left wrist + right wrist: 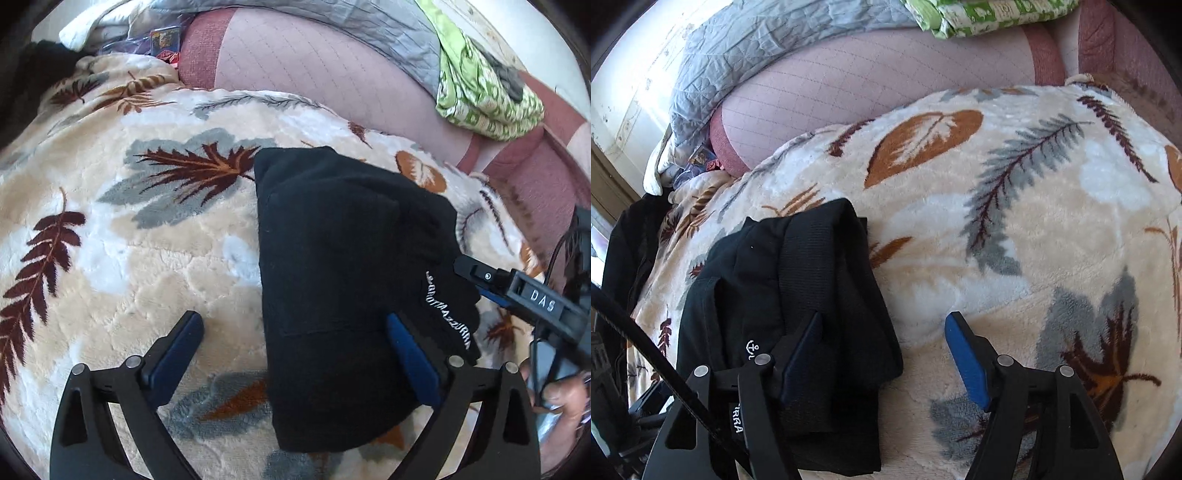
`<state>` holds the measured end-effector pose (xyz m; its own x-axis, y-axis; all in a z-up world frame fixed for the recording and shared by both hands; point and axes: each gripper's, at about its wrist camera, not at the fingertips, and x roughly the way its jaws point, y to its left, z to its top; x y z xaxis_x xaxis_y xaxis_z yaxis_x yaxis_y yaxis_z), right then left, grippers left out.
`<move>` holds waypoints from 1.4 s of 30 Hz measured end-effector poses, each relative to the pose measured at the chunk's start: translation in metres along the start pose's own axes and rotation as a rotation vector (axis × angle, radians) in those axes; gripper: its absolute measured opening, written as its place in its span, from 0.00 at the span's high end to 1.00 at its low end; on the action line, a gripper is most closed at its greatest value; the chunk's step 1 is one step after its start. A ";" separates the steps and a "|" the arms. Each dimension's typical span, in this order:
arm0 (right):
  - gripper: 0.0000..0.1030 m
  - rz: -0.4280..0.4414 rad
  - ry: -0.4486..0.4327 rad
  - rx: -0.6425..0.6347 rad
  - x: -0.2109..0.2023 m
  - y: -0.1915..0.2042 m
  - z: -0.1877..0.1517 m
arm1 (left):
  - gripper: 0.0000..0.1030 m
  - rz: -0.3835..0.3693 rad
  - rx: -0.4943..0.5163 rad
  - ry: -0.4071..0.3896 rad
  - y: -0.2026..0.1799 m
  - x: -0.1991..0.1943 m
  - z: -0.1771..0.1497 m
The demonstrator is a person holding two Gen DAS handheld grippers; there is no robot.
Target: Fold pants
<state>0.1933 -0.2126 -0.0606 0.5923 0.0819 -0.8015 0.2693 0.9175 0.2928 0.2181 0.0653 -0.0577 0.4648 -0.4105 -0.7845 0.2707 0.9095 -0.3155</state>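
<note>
The black pants (343, 288) are seen folded compactly on the leaf-print blanket (147, 258), at 3 o'clock. Both the left gripper (295, 354) and the right gripper (882, 354) are released, with jaws spread; the soft bundle could be unfolded if snagged by a finger.

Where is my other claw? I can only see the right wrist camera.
Observer: The left claw is open. It straddles the left edge of the black pants, with one finger over the leaf blanket.
Child: Do the pants look folded all the way?
Observer: From the left wrist, the whole bundle shows as one compact folded stack, with white lettering along its right edge.
Child: What does my right claw look like from there?
Observer: The right claw comes in from the right, its tip at the pants' right edge, and the hand gripping its handle shows.
</note>
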 end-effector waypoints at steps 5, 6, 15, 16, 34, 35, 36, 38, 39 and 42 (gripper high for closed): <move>0.28 -0.017 -0.126 -0.026 -0.033 0.009 -0.009 | 0.04 0.017 -0.034 -0.123 -0.002 -0.046 -0.004; 0.28 -0.020 -0.154 -0.034 -0.043 0.011 -0.013 | 0.04 0.018 -0.039 -0.158 -0.004 -0.061 -0.007; 0.26 -0.061 -0.225 -0.083 -0.101 0.027 -0.074 | 0.04 0.236 0.011 -0.428 -0.022 -0.146 -0.090; 0.26 -0.061 -0.219 -0.078 -0.105 0.026 -0.086 | 0.03 0.266 0.017 -0.460 -0.025 -0.154 -0.096; 0.24 -0.152 -0.188 -0.101 -0.144 0.019 -0.196 | 0.00 0.283 0.051 -0.392 -0.026 -0.183 -0.148; 0.24 -0.151 -0.186 -0.113 -0.143 0.021 -0.198 | 0.00 0.285 0.063 -0.375 -0.028 -0.179 -0.149; 0.24 -0.151 -0.187 -0.127 -0.142 0.024 -0.198 | 0.00 0.279 0.077 -0.356 -0.031 -0.174 -0.152; 0.24 -0.155 -0.197 -0.171 -0.142 0.033 -0.201 | 0.00 0.266 0.088 -0.339 -0.035 -0.171 -0.156; 0.23 -0.157 -0.203 -0.192 -0.142 0.037 -0.202 | 0.00 0.263 0.098 -0.329 -0.038 -0.169 -0.157; 0.21 -0.165 -0.216 -0.224 -0.141 0.042 -0.204 | 0.00 0.257 0.104 -0.297 -0.038 -0.162 -0.156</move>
<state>-0.0336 -0.1060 -0.0409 0.7081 -0.1370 -0.6927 0.2155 0.9761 0.0272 0.0005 0.1072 -0.0018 0.7474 -0.1856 -0.6379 0.1907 0.9797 -0.0617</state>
